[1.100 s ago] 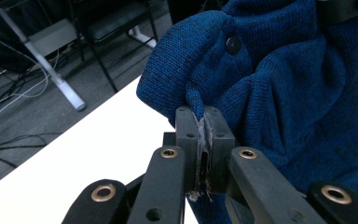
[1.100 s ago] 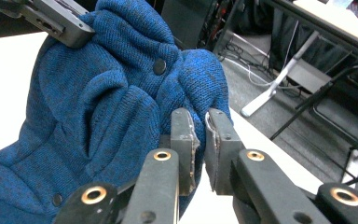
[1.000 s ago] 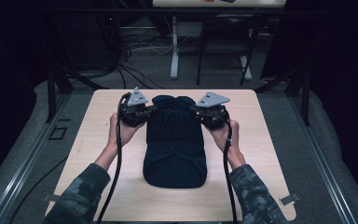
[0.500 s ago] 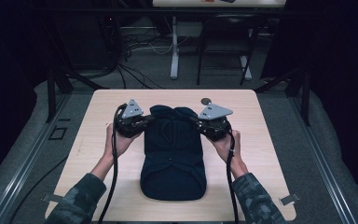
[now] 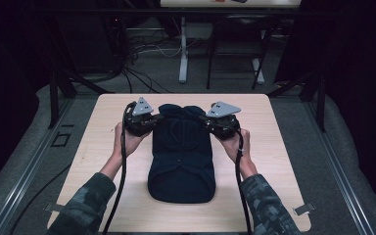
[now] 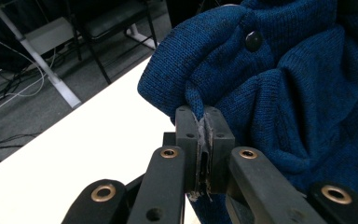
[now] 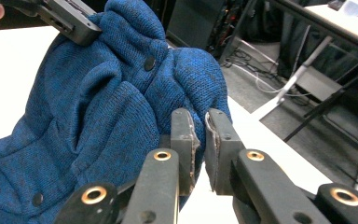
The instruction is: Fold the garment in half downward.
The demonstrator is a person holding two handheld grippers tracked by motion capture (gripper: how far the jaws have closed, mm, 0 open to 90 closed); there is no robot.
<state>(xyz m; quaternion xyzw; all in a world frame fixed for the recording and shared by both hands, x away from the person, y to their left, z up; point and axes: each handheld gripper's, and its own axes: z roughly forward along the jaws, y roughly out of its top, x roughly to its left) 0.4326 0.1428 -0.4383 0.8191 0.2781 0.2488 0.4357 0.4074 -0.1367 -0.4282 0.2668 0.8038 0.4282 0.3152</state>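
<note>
- From my remote station, I saw a dark blue knitted garment lying lengthwise on the middle of the light wooden worktop, with its far end bunched up between the two tools.
- The left tongs met the garment's far left edge. In the left gripper view, the jaws were closed tight on a pinched fold of the blue knit, and the fabric rose out of the gap between the pads.
- The right tongs met the garment's far right edge. In the right gripper view, the jaws stood almost together with a thin gap at the tips; the knit lay against the left jaw. I read them as closed, but I could not tell whether fabric was pinched between them.
- A dark button sat on the knit near the gripped fold.
- Each hand held its tool just beside the garment, with a cable trailing back along the forearm.
</note>
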